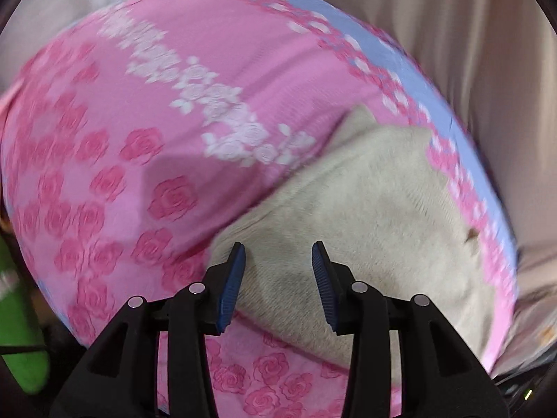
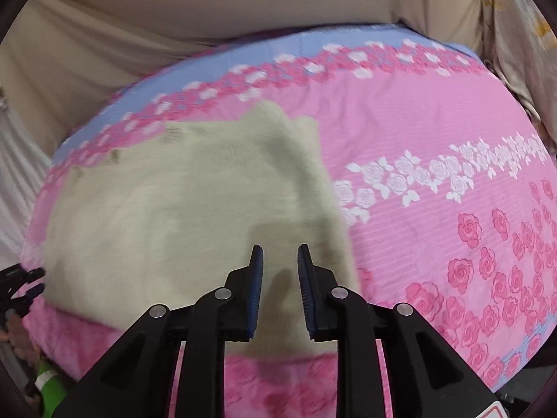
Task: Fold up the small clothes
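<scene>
A cream knitted garment [image 1: 365, 209] lies flat on a pink rose-print bed sheet [image 1: 139, 122]. It also shows in the right wrist view [image 2: 181, 202], spread toward the left. My left gripper [image 1: 278, 254] is open and empty, hovering over the garment's near edge. My right gripper [image 2: 280, 250] is open and empty above the garment's near right part. The left gripper's fingers [image 2: 31, 278] show at the far left edge of the right wrist view.
The sheet [image 2: 435, 122] has a blue border [image 2: 243, 55] at the far side. Beige curtains [image 2: 139, 7] hang behind the bed. A green object [image 1: 17, 313] sits at the left, off the bed edge.
</scene>
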A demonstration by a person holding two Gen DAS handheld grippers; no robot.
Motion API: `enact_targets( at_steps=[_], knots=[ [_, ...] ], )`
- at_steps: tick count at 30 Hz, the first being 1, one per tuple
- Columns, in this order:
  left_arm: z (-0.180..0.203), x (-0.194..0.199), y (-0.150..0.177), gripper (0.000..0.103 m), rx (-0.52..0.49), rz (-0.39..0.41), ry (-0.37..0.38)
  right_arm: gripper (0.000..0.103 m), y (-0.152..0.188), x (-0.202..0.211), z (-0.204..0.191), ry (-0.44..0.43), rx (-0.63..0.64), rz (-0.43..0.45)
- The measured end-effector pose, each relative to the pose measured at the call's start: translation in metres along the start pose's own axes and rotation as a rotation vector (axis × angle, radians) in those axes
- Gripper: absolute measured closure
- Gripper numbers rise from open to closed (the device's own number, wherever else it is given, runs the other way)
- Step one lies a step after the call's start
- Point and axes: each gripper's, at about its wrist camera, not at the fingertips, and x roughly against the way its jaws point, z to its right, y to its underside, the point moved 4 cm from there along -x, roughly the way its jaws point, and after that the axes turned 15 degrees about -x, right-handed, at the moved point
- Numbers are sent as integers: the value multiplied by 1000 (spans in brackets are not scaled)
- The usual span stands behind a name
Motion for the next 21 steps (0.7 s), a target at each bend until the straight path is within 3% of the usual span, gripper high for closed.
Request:
enact_targets(
  at_steps=[5,10,12,14,16,18,20,21],
  knots=[
    [-20,17,14,50,191,60,-2,81,34,1,-21,-50,10,-72],
    [-27,-9,32,47,287,-19,61,81,50,0,-41,-59,86,-99],
    [-29,-14,32,40,317,-19,79,79,52,2,-45,-62,103,-103],
    [-26,-16,27,39,312,4,85,76,55,1,-47,-66,114,-111],
    [-25,-20,21,46,302,8,87,76,58,1,-48,-67,124,-119],
    [-24,-23,16,71,292,5,110,76,59,2,-48,-68,131,-123],
    [-21,-18,8,86,262,29,138,76,59,4,-48,-68,135,-122],
    [-19,-13,4,88,236,45,135,76,59,5,-47,-67,134,-121]
  ],
)
